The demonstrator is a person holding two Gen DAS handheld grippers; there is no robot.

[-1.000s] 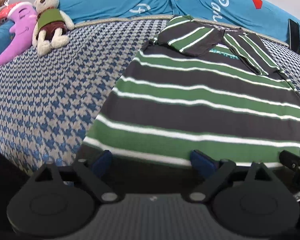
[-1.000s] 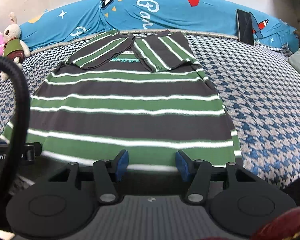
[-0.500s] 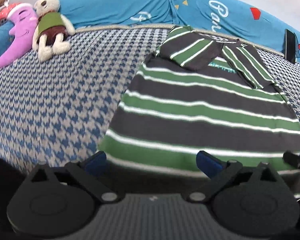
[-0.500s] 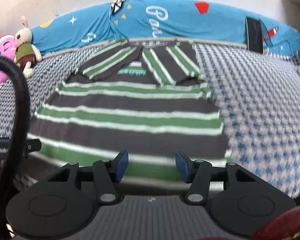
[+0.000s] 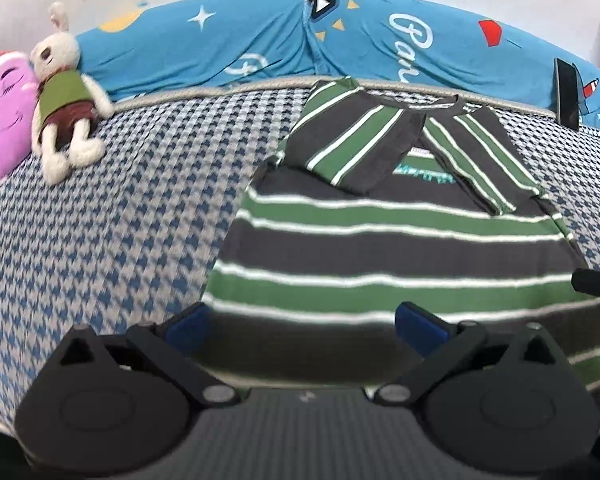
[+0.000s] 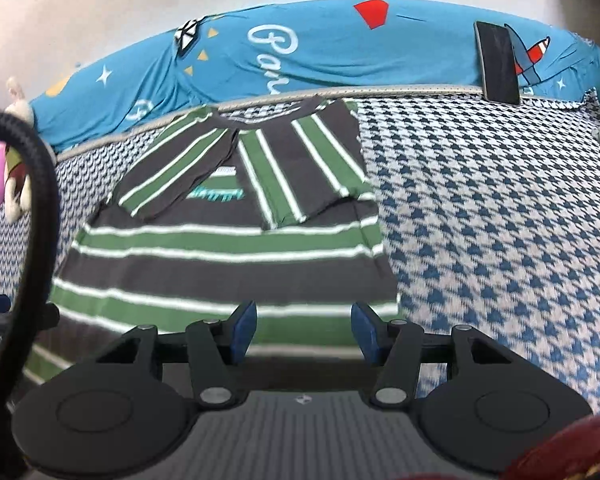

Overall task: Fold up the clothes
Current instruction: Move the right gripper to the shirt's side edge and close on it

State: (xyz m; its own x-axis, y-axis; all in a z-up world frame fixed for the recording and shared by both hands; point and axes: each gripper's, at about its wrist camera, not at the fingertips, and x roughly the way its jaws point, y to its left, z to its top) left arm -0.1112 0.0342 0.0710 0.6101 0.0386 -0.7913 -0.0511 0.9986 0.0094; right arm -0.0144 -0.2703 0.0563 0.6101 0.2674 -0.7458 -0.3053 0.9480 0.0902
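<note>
A green, dark grey and white striped shirt lies flat on the houndstooth bedcover, both sleeves folded in over the chest. My left gripper is open wide over the shirt's lower left part, and the fabric runs on beneath it. Over the lower right part my right gripper is open too, with the striped fabric between and under its blue pads. Neither holds anything. The hem is partly hidden under both grippers.
A stuffed rabbit and a purple plush lie at the far left. Along the wall runs a blue printed bolster, with a dark phone leaning on it. A black cable crosses the right wrist view.
Both grippers have moved forward over the shirt's hem and tilted up, so more of the wall shows. Both stay open. The shirt has not moved.
</note>
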